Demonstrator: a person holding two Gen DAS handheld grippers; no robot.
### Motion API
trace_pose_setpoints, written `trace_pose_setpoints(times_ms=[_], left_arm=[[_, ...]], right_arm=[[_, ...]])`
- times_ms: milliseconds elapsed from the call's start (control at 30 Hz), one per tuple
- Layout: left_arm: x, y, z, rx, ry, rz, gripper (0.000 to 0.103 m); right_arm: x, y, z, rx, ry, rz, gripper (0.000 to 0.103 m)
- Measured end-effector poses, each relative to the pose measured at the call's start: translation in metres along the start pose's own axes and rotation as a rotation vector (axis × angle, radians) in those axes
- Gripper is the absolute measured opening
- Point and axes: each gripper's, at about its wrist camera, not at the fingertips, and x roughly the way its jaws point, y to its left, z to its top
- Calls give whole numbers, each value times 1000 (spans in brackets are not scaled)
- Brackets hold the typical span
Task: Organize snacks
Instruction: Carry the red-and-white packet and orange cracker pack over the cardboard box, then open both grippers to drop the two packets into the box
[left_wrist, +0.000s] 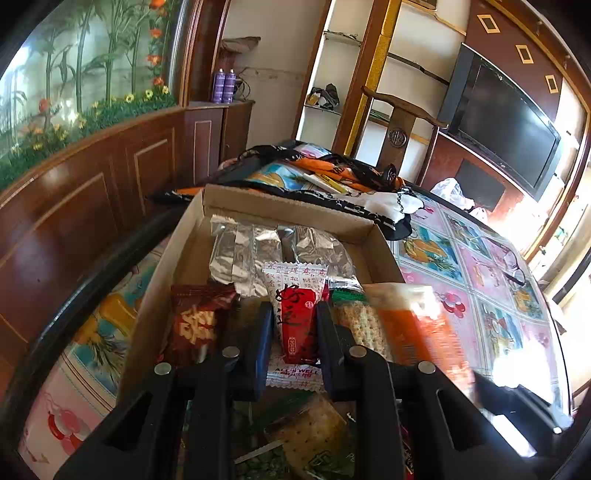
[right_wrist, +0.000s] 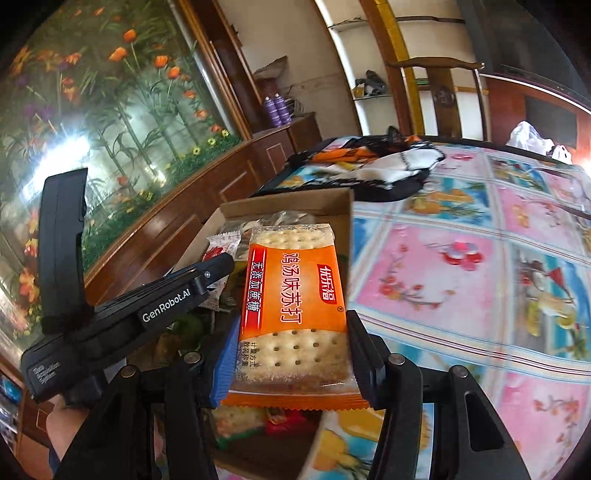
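Where the floral oilcloth covers it, the counter (right_wrist: 461, 266) carries an open cardboard box (left_wrist: 284, 201) near its left edge, with crumpled black-orange-white fabric (left_wrist: 332, 173) piled just beyond the box's far wall. Box interior: silver foil packs (left_wrist: 258, 247) at the back, dark red snack pack (left_wrist: 195, 321) on the left, clear-wrapped crackers (left_wrist: 365, 325) on the right, more cracker packs underneath near the camera. Left tongs (left_wrist: 293, 332) sit over the box, clamped on a red-and-white wrapped candy packet (left_wrist: 295, 321); the pads press its sides and the packet stands roughly upright between them. Right tongs (right_wrist: 291, 354) are clamped on an orange soda-cracker pack (right_wrist: 295, 302), held flat by its two long edges, at the box's right wall, partly over the counter. From the right wrist view the left tongs' body shows at left, reaching into the box, a bit of the person's hand (right_wrist: 62, 417) behind it.
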Motion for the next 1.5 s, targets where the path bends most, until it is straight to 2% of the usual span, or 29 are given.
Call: trace_pose_setpoints(times_ms=[200, 367, 1500], left_arm=[[1, 3, -1, -1, 4, 3, 22], [2, -1, -4, 20, 17, 12, 22], [4, -7, -5, 28, 18, 32, 23]], right_arm=[[24, 12, -6, -36, 45, -9, 59], [30, 13, -8, -38, 46, -11, 59], [28, 18, -17, -95, 53, -30, 59]])
